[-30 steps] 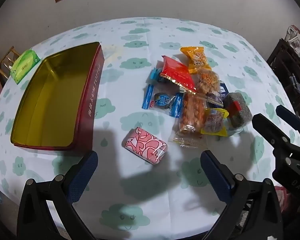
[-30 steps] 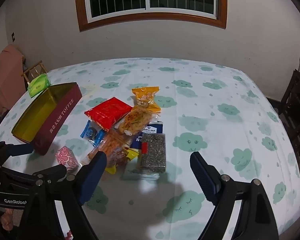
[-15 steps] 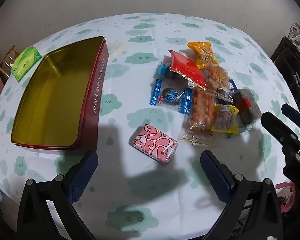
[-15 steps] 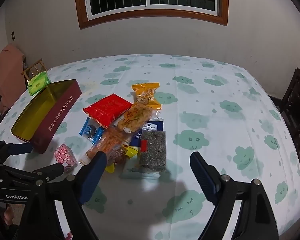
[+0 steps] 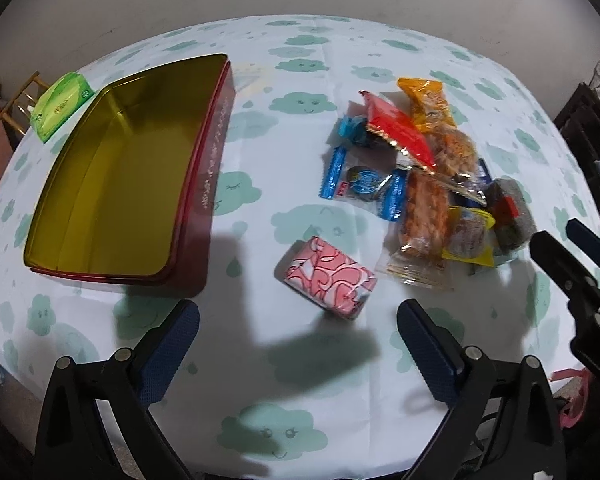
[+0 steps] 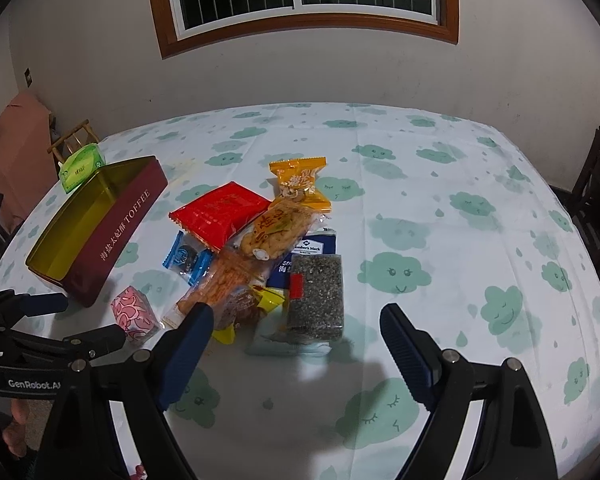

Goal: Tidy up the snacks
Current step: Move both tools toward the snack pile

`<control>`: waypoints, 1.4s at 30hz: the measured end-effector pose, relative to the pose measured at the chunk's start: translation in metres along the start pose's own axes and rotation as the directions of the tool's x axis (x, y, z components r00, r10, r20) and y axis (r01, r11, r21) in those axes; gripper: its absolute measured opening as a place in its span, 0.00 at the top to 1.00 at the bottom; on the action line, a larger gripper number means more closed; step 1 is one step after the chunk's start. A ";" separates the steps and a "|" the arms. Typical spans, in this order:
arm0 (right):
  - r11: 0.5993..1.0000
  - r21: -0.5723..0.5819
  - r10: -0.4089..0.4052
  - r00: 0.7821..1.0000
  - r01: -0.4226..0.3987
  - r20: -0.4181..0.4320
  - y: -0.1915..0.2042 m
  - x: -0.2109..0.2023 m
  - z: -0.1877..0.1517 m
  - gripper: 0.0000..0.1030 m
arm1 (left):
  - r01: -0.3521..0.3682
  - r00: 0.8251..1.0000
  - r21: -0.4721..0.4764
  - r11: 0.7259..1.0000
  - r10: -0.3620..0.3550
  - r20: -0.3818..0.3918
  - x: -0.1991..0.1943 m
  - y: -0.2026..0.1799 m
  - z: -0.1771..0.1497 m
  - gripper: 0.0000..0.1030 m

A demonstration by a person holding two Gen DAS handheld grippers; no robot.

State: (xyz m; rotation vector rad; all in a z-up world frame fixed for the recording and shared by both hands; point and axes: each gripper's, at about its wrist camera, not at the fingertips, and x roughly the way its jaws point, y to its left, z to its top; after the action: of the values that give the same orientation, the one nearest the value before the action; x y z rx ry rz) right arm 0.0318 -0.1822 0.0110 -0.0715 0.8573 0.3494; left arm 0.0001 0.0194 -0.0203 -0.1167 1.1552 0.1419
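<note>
An open dark-red toffee tin with an empty gold inside stands at the left of the table; it also shows in the right wrist view. A pink patterned pack lies alone just ahead of my open, empty left gripper. A pile of snack packets lies to its right: a red bag, an orange pack, blue cookie packs and a dark seed bar. My right gripper is open and empty, just short of the seed bar.
A green tissue pack lies at the table's far left corner by a wooden chair. Dark furniture stands at the right. The table has a cloud-print cloth. A window is on the wall behind.
My left gripper has moved forward and lower toward the pink pack, which now looks larger. My right gripper has crept slightly forward toward the pile. Both stay open.
</note>
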 end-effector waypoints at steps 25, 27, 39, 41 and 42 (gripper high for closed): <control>1.000 0.005 -0.013 1.000 0.013 -0.012 -0.001 0.002 0.000 0.15 | 0.005 1.000 -0.033 0.999 -0.005 -0.009 0.000 0.005 0.001 0.11; 1.000 0.007 -0.015 1.000 0.015 -0.013 0.000 0.002 0.000 0.15 | 0.005 1.000 -0.037 0.999 -0.005 -0.007 -0.001 0.006 0.001 0.11; 1.000 0.006 -0.011 1.000 0.011 -0.013 0.000 0.002 0.001 0.15 | 0.004 1.000 -0.046 0.999 -0.004 -0.012 0.000 0.010 0.001 0.11; 1.000 0.004 -0.011 1.000 0.011 -0.014 0.000 0.002 0.001 0.15 | 0.002 1.000 -0.047 0.999 -0.003 -0.013 0.001 0.010 0.002 0.11; 1.000 0.004 -0.011 1.000 0.011 -0.013 0.000 0.002 0.001 0.15 | 0.002 1.000 -0.048 0.999 -0.003 -0.015 0.001 0.010 0.002 0.11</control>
State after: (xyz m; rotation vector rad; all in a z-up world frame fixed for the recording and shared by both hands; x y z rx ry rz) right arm 0.0332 -0.1811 0.0100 -0.0747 0.8703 0.3367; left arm 0.0007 0.0301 -0.0207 -0.1621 1.1665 0.1666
